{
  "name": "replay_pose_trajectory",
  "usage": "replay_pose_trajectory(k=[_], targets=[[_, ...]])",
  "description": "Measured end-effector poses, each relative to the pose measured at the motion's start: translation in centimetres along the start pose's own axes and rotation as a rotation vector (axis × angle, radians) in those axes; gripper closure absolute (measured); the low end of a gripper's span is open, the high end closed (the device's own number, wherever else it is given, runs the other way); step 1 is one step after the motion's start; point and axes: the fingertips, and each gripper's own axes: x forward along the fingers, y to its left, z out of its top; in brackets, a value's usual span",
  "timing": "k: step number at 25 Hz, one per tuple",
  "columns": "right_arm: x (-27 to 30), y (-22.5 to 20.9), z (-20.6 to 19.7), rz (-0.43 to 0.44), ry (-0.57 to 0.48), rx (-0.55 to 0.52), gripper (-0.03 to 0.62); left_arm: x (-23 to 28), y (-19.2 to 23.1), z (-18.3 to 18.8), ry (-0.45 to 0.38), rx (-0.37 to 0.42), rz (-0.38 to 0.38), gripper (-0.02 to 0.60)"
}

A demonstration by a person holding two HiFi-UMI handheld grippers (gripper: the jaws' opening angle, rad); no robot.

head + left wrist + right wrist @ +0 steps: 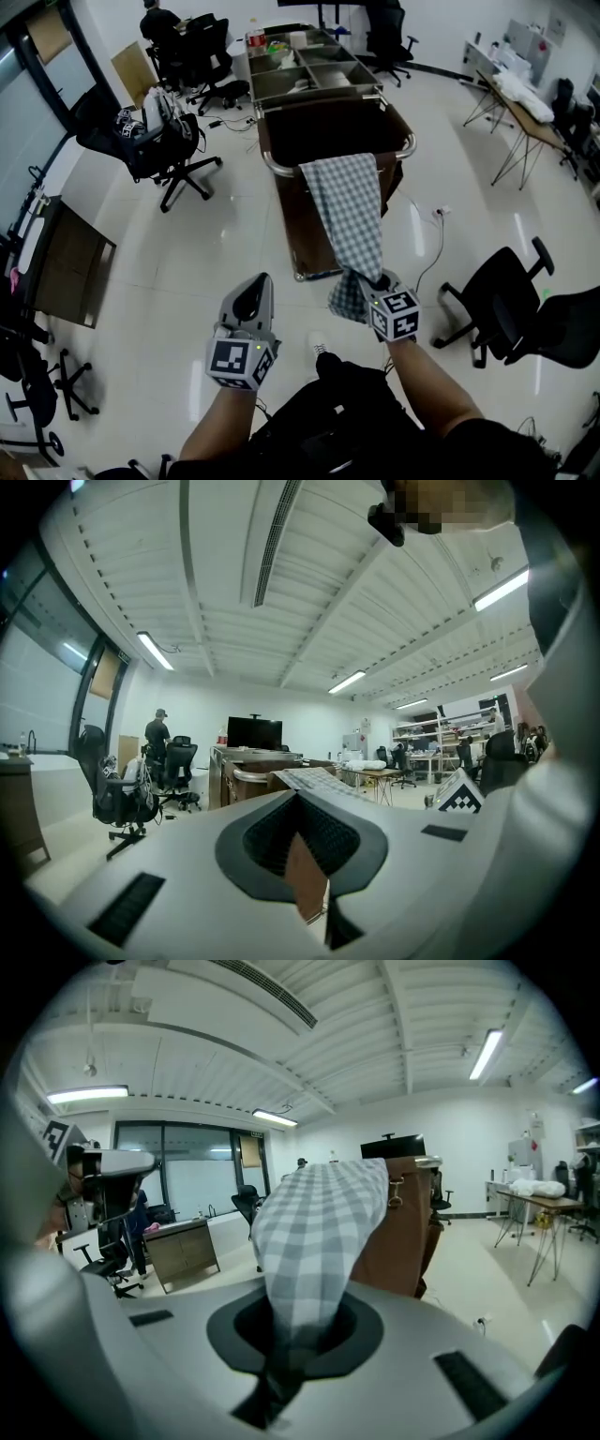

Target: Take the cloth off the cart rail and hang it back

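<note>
My right claw (pixel 379 280) clenched the lower end of the checked cloth (pixel 349 211), which draped over the cart rail (pixel 281 172) outside the dark bin (pixel 328 127). My left claw (pixel 260 283) was closed and empty.

Seen from the wearer's head, one camera looks steeply down on the floor (pixel 187 281), with the left claw (pixel 251 292) and right claw (pixel 380 279) near the bottom edge and the cart (pixel 298 220) just ahead. The left claw's camera sits low behind its jaws and tilts up across the room, catching the cart at middle distance beneath a wide ceiling (pixel 309 583). The right claw's camera faces the cart close up, the cloth (pixel 314 1232) filling its centre. All three views share the cart and cloth.
</note>
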Motion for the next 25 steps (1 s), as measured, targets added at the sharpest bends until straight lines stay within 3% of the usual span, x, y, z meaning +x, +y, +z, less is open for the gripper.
replay_pose_trajectory(k=[8,19,25], targets=[[-10.0,1.3,-3.8,-0.051,0.024,-0.006,0.559,-2.5,-4.2,-0.9,-0.012,-0.020,-0.060,0.581],[-16.5,-3.3,-8.8,-0.200,0.045,0.082,0.559,-2.5,-9.7,-1.9,0.003,0.016,-0.171,0.581],[-21.9,-6.8,-6.9,-0.301,-0.039,0.132,0.559,-0.8,-12.7,-1.7,-0.005,0.029,-0.233,0.581]])
